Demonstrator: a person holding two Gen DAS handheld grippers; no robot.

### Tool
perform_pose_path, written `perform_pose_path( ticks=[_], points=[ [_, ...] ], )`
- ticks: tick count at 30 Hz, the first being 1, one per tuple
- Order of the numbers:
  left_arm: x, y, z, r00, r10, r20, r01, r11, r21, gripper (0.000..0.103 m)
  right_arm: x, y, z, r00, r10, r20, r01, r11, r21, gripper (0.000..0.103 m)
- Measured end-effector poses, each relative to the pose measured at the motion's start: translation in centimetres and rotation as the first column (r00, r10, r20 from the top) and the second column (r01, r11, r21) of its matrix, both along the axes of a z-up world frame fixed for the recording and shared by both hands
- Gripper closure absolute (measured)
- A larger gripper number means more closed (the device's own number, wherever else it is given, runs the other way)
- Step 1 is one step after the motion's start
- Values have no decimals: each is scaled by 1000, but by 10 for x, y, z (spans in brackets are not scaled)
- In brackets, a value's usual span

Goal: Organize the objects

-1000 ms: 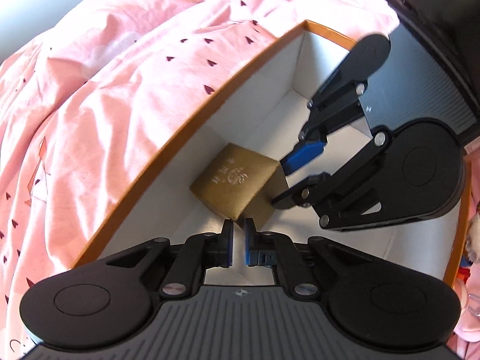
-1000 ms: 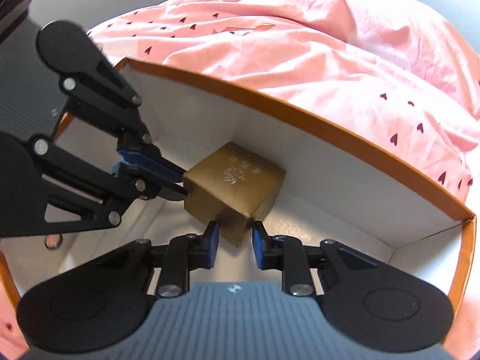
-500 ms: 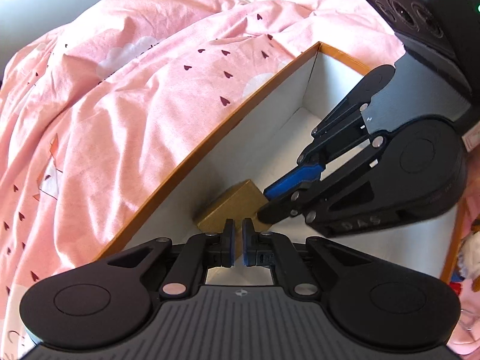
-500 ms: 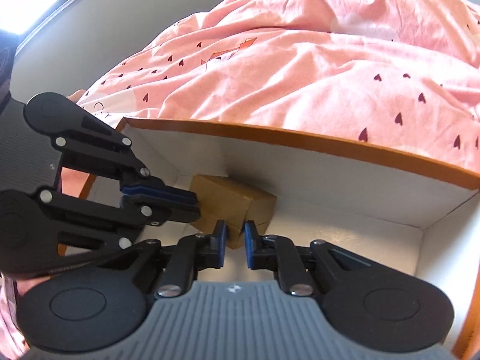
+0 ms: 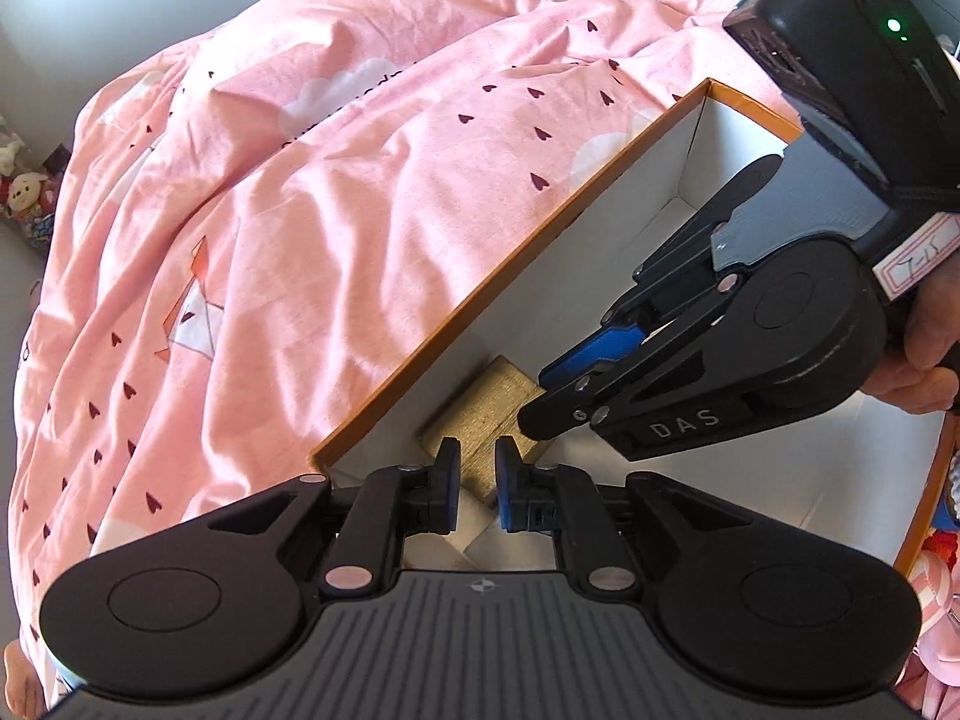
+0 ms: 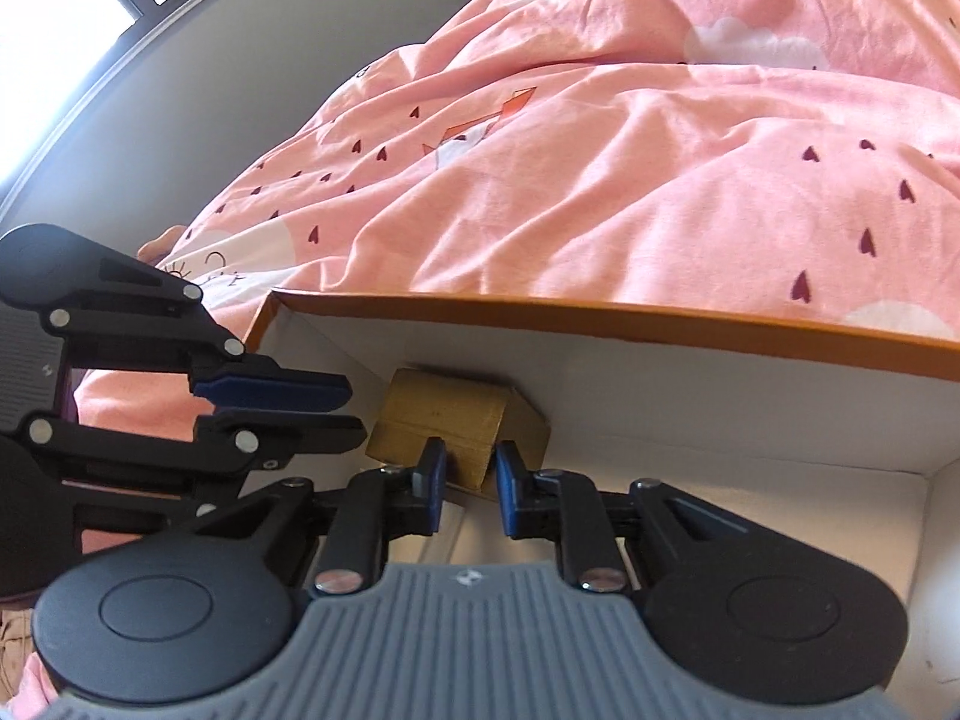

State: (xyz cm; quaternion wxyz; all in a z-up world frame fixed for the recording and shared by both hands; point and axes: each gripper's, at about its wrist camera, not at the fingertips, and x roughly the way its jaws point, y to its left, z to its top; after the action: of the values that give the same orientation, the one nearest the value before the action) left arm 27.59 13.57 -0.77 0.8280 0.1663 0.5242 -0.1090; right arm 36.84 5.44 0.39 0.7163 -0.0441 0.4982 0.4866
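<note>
Gold box (image 5: 486,414) in orange tray (image 5: 510,276), both grippers' fingers slightly parted, hand (image 5: 927,348) in left view only

Both hand-held grippers (image 5: 478,483) (image 6: 470,483) risen, slightly wider

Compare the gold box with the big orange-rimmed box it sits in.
The gold box is small and closed; the orange-rimmed box is far larger and open-topped. The gold box is metallic gold all over; the orange-rimmed box is white inside with an orange edge. Both are rectangular boxes, and neither is gripped.
</note>
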Motion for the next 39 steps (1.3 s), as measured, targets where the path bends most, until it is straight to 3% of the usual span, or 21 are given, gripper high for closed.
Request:
perform_pose_path(
  ticks=[10,17,24,31,35,39],
  points=[
    [-30,8,17,999,47,3,-47,999,-25,85,-14,25,-2,1000,29,-10,-29,1000,12,84],
    [-54,1,43,994,86,70,-79,993,-91,85,-24,11,17,999,27,37,-26,999,-21,83],
    [-106,-27,73,987,62,147,-32,980,-194,84,-62,-51,60,988,-11,154,15,999,-29,82],
    [-173,-68,68,985,34,171,11,966,-257,84,-110,-143,84,953,-133,272,131,991,25,82],
    [-202,-82,54,991,84,100,-42,931,-362,83,-137,-191,81,943,-211,258,209,977,35,82],
    [-218,-93,38,992,124,32,-95,884,-458,75,-163,-228,73,915,-310,259,322,947,-6,82]
  ],
)
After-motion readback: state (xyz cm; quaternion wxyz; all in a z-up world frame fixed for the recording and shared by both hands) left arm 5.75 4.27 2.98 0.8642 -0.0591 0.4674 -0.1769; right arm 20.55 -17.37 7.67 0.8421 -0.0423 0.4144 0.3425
